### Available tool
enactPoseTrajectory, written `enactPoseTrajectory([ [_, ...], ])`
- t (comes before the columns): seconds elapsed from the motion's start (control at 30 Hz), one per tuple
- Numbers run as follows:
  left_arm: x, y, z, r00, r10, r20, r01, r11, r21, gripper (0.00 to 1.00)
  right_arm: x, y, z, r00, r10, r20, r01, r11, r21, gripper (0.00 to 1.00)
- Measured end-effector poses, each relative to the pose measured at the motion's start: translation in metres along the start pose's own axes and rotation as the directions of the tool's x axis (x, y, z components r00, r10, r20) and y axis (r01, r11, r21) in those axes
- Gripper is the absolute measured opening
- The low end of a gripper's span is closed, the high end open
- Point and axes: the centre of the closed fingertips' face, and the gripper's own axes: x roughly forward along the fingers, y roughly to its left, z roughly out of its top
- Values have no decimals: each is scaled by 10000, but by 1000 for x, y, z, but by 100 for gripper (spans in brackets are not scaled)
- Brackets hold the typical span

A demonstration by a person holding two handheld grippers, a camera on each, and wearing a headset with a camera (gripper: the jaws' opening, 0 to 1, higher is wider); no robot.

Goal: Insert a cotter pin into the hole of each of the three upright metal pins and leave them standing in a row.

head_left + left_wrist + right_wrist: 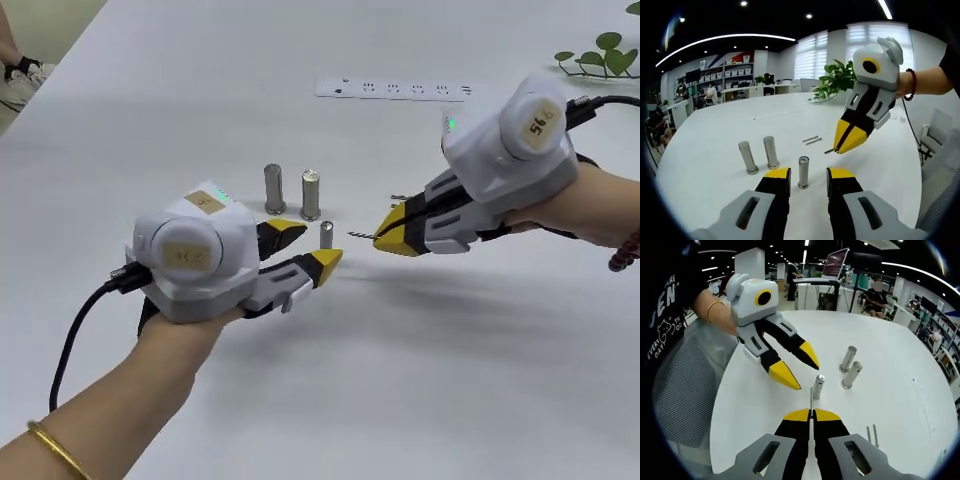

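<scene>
Flanking metal pin point(803, 171), left gripper point(808, 176), gaps either side.

A broad white table point(200, 80) is stretching away toward the far side of the room, with a white power strip point(392, 89) lying flat on it and a leafy green plant point(608, 45) sitting at its far edge. In the left gripper view, daylight is coming through slatted blinds point(810, 52), a curved light strip point(725, 36) is glowing on the dark ceiling, and shelves point(737, 72) are lining the back wall. In the right gripper view, a person point(875, 302) is sitting at a distant desk under bright ceiling lights point(805, 254).
</scene>
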Motion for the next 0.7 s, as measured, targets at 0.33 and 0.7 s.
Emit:
enactPoseTrajectory([
  [0.33, 19, 5, -14, 9986, 262, -469, -266, 9996, -75, 21, 10, -12, -5, 9994, 86, -331, -91, 9999, -145, 0],
  [0.7, 26, 8, -21, 9969, 335, -706, -327, 9994, 113, 17, 18, -11, -1, 9990, 277, -359, -285, 9993, -242, 0],
])
